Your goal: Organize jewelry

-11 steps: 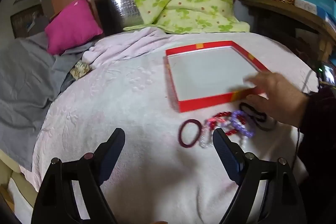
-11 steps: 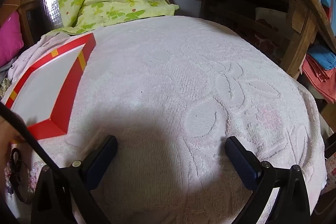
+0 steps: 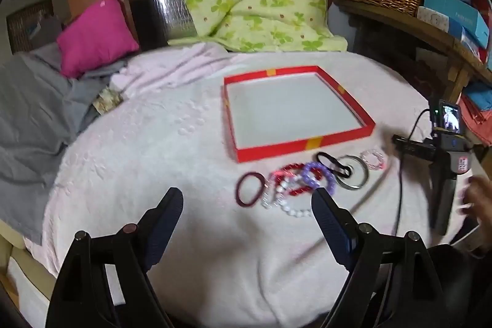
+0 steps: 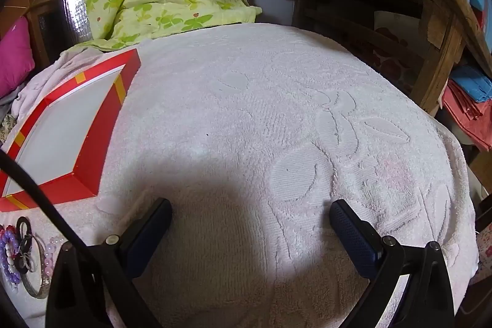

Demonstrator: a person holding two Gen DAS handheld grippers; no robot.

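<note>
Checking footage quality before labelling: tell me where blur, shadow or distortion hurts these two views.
Left wrist view: the bare hand at the right edge is motion-blurred, while the red box stays sharp; fisheye bends its straight walls. Right wrist view: a dark shadow falls on the white towel ahead of the gripper.

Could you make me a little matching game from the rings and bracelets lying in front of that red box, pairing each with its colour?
Things:
1. hair tie at the far left of the row
2. beaded bracelet in the middle
3. bangle right of the middle
4. beaded bracelet at the far right

Colours:
A. silver metal
B. pale pink
C. dark maroon
D. purple

Pairs: 1-C, 2-D, 3-A, 4-B
</note>
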